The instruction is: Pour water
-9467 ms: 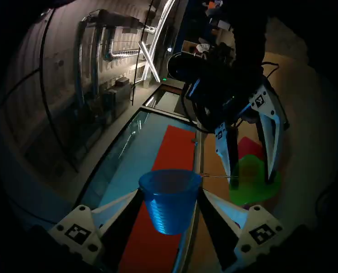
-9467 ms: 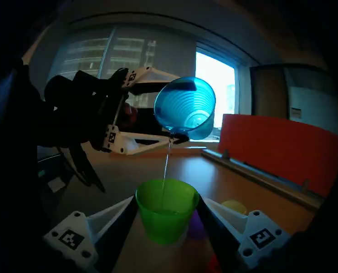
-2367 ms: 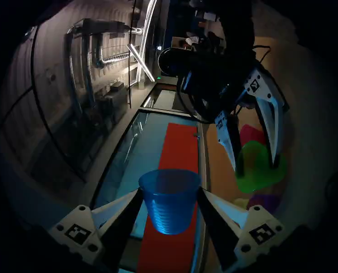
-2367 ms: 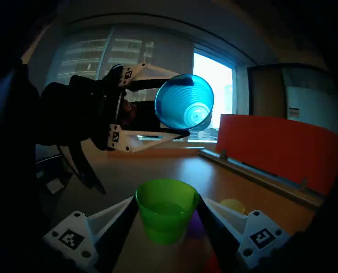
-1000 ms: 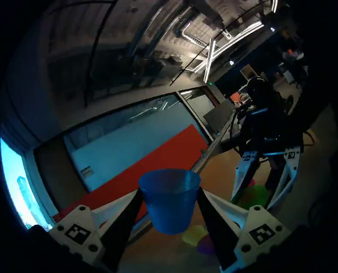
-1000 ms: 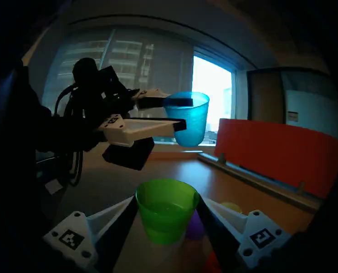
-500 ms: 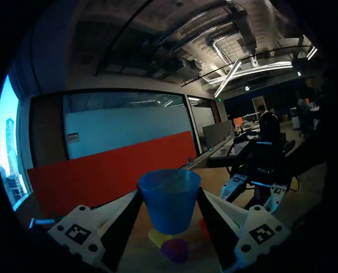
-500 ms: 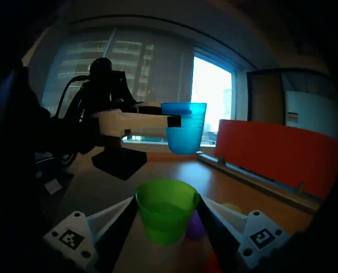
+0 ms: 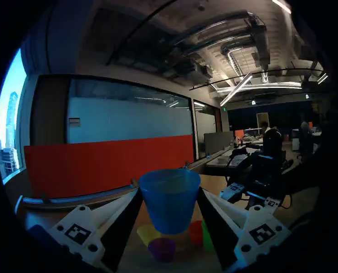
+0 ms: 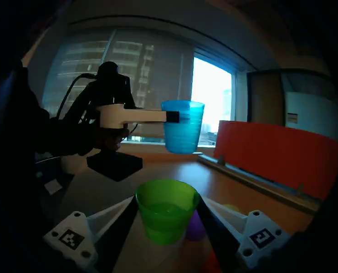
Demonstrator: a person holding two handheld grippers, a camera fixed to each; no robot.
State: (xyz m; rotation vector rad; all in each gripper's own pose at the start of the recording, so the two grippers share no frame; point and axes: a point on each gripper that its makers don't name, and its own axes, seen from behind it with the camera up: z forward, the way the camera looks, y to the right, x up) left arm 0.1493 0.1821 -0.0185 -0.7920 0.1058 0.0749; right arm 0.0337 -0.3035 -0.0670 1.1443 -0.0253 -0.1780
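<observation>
While the blue cup (image 9: 170, 200) is held upright above the desk (image 10: 242, 182) in the clenched jaws of the left gripper (image 9: 169, 196), the green cup (image 10: 166, 210) — water visible inside — is grasped by the right gripper (image 10: 167, 204). Pouring is judged complete; next, both cups are to be lowered level onto the desk before release.

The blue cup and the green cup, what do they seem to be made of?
Blue cup: probably thin, translucent plastic with a smooth finish. Daylight glows through its wall, and moulded horizontal rings show on it.
Green cup: likely the same kind of plastic, slightly glossy. Its wall glows bright and its rim looks thin. I cannot tell the exact plastic.
</observation>
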